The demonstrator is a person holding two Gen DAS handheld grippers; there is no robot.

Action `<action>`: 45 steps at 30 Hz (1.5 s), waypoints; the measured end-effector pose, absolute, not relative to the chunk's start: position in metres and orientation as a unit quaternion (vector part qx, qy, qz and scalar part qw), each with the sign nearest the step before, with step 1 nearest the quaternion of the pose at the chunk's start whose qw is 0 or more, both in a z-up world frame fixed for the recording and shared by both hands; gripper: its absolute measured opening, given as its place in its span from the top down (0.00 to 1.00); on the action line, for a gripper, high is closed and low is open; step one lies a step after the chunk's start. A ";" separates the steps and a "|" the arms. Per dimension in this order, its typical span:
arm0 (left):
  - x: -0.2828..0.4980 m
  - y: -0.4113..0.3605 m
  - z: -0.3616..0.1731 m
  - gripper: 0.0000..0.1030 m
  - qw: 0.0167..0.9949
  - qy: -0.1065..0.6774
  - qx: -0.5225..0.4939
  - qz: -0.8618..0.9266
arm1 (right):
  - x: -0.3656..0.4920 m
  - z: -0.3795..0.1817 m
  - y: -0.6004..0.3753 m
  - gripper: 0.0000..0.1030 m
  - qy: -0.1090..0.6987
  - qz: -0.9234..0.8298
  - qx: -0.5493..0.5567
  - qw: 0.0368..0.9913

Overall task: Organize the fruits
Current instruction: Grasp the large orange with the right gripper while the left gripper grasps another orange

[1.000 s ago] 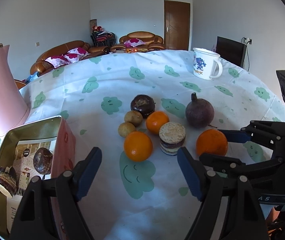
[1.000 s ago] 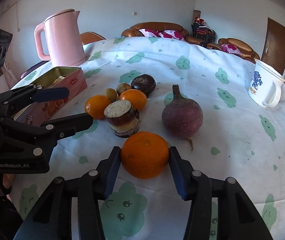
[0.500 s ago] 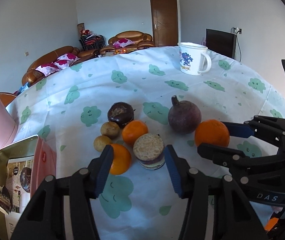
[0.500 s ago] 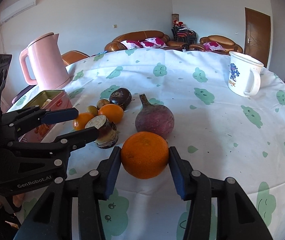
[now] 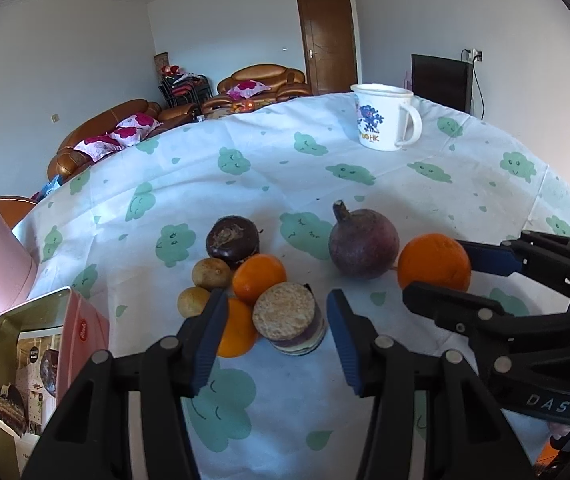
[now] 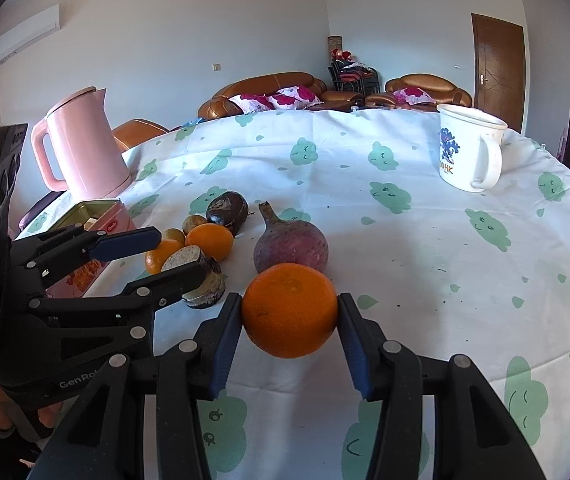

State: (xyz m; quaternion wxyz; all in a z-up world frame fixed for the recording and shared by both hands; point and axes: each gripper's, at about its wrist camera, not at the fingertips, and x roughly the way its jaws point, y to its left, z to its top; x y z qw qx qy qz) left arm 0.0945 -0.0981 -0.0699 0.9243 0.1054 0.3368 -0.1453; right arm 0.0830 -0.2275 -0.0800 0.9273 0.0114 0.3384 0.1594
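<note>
Progress is early, by my judgement. Left of the beet (image 5: 363,244), the left gripper (image 5: 273,330) stands open around a layered cake (image 5: 289,324), among two oranges and small fruits, all unsorted. Right of the beet, the right gripper (image 6: 289,326) clamps an orange (image 6: 289,309).

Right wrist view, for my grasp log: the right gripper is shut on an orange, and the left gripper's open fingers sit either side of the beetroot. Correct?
Not quite. The right gripper is shut on the orange, but the left gripper stands open around the layered round cake, not the beetroot, which lies apart. The left wrist view shows it.
</note>
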 end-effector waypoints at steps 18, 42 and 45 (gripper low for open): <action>0.098 -0.055 -0.071 0.49 0.930 0.353 0.043 -0.087 | 0.081 -0.079 -0.226 0.52 0.335 0.165 0.006 0.927; 0.114 -0.052 -0.085 0.62 0.907 0.402 0.027 -0.120 | 0.083 -0.081 -0.222 0.52 0.340 0.168 -0.005 0.925; 0.107 -0.056 -0.079 0.62 0.914 0.382 0.038 -0.128 | 0.082 -0.080 -0.223 0.52 0.335 0.167 -0.005 0.927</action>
